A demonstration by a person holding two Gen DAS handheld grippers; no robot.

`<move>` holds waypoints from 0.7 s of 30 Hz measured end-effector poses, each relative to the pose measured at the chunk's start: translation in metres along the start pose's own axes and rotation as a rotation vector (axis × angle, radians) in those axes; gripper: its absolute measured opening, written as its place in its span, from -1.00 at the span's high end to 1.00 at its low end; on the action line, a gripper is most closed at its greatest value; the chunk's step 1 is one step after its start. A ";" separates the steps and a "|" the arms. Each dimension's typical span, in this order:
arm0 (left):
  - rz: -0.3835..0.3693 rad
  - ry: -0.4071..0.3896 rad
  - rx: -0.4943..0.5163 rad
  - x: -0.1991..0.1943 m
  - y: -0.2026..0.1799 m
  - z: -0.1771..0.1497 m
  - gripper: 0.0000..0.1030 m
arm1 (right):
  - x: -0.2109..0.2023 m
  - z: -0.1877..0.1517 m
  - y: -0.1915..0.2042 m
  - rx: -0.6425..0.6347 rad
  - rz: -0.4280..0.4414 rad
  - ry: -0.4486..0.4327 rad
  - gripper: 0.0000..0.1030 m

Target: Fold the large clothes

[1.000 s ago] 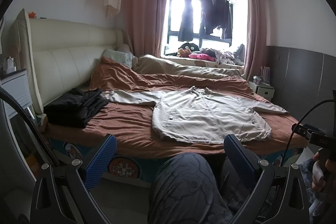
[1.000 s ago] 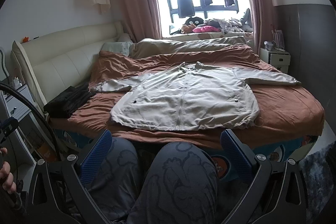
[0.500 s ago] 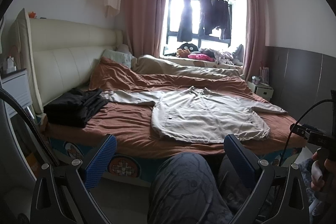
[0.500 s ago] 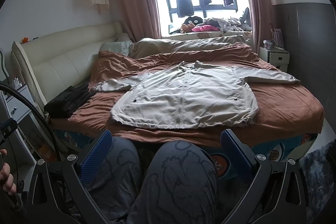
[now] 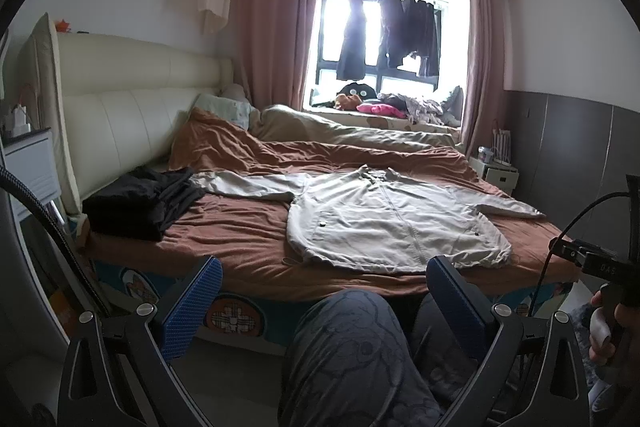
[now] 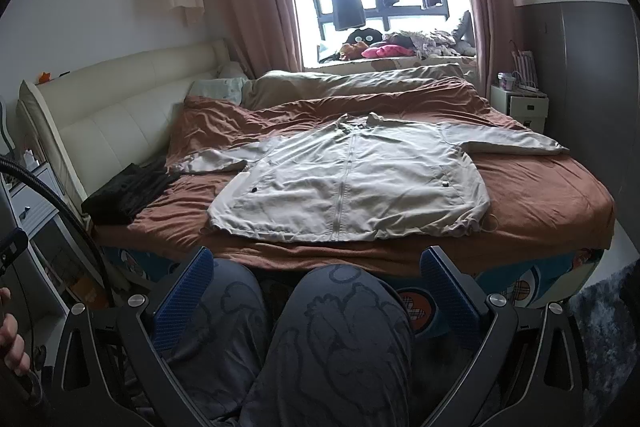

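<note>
Nothing much has moved since a second ago; both tongs stay low over the person's knees, and the jacket lies as it did.

From the left wrist camera, the left tongs (image 5: 324,291) are wide open with nothing between the blue pads (image 5: 192,307). A knee in grey patterned trousers (image 5: 352,355) sits between them. On the bed (image 5: 240,235), the pale jacket (image 5: 392,223) lies flat, front up, zipped, with its sleeves spread out to both sides. A dark pile of clothes (image 5: 140,203) sits by the headboard, touching the end of one sleeve. At the right edge, a hand (image 5: 612,327) holds the other tool's handle.

From the right wrist camera, the right tongs (image 6: 316,287) are wide open too, and empty. Two knees fill the gap between them. The jacket (image 6: 352,183) lies near the edge of the bed (image 6: 552,203), well away from the tongs.
</note>
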State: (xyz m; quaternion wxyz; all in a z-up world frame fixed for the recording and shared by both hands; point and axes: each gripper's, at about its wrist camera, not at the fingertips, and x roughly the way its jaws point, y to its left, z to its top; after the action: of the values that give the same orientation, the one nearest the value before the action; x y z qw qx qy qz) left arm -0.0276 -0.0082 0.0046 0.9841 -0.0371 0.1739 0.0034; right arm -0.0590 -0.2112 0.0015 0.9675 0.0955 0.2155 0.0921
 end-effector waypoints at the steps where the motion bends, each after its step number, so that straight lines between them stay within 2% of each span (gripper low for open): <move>1: 0.001 0.000 -0.001 0.000 0.000 0.000 -0.99 | 0.000 0.000 0.000 0.000 0.000 0.000 -1.00; 21: -0.001 -0.001 -0.003 0.000 0.001 0.000 -0.99 | -0.001 0.001 0.002 0.000 -0.006 -0.003 -1.00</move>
State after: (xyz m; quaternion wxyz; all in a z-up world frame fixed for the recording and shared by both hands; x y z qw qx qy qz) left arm -0.0279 -0.0077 0.0044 0.9841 -0.0387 0.1734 0.0033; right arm -0.0598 -0.2095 0.0034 0.9681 0.0952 0.2141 0.0890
